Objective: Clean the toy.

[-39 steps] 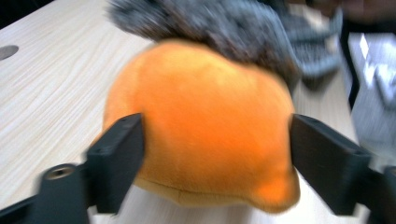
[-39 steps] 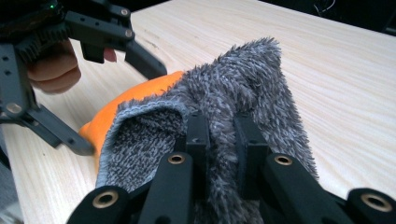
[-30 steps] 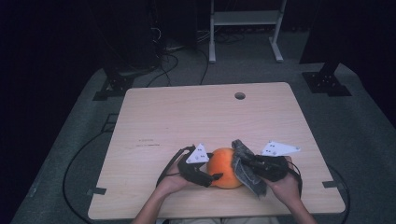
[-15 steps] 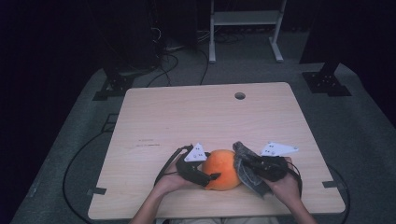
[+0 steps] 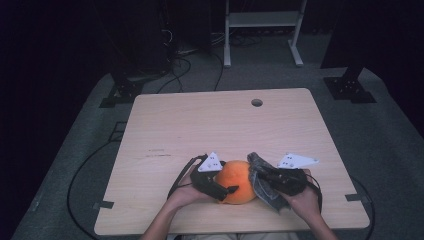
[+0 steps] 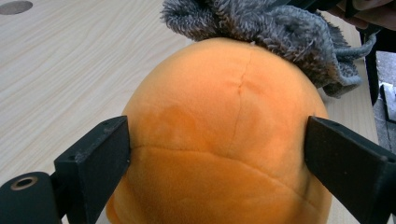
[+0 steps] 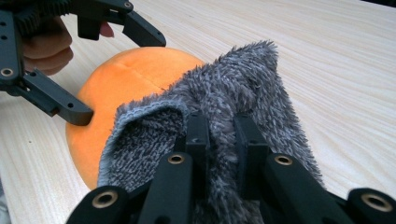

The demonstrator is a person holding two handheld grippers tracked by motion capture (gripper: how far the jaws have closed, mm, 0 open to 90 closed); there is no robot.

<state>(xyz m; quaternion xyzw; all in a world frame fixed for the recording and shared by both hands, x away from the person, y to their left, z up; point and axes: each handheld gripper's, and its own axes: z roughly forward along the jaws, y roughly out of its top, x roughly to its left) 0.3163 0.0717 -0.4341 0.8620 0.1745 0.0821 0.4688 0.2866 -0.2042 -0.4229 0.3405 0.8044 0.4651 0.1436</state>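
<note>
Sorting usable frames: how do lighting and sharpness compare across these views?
High view: dim and soft, dark surroundings, lit table. Left gripper view: bright, orange ball sharp, far cloth slightly soft. Right gripper view: bright, cloth fibres crisp, no glare.

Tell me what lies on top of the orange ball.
A grey cloth drapes over the far upper side of the ball, pinched by the right tool. The left tool clamps the ball's sides. The ball's surface under the cloth is hidden.

One orange plush ball (image 5: 237,181), one grey fuzzy cloth (image 5: 262,182) (seemingly single), two grippers, one table (image 5: 210,125).
</note>
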